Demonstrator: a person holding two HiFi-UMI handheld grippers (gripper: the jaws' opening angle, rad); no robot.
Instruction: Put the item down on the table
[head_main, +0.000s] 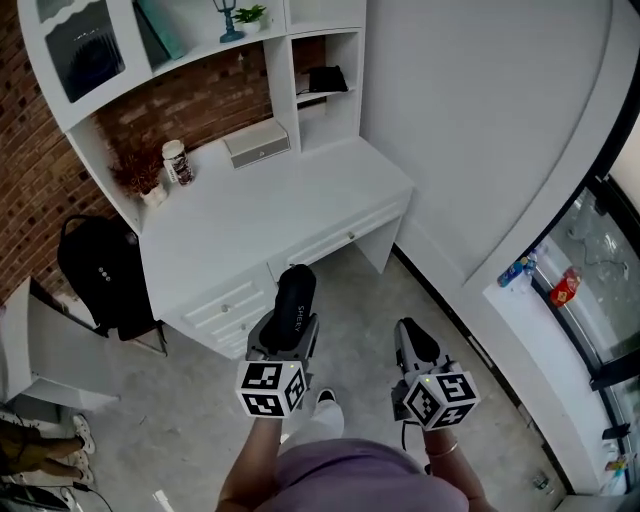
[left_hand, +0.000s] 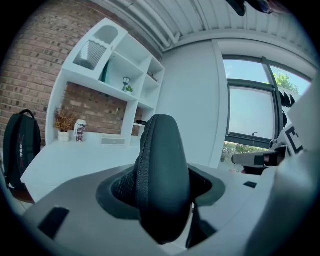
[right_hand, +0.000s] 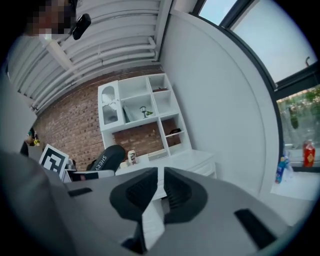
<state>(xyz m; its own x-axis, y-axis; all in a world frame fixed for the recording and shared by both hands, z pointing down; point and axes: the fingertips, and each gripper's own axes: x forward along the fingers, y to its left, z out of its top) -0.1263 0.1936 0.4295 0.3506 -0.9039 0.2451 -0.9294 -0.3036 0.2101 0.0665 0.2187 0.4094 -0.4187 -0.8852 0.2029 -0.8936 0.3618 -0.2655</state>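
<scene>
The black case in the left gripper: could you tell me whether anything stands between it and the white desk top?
Nothing visible does. The black case, held in the left gripper, is short of the white desk, whose near part is bare; the cup, plant and white box sit at its back.

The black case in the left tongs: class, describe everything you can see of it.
The black case is long and rounded, seemingly a fabric-covered shell, with a zip along its edge and white lettering on one side. The left tongs clamp its near end, so most of it sticks out forward, held in the air before the white desk. Nothing else touches it.
</scene>
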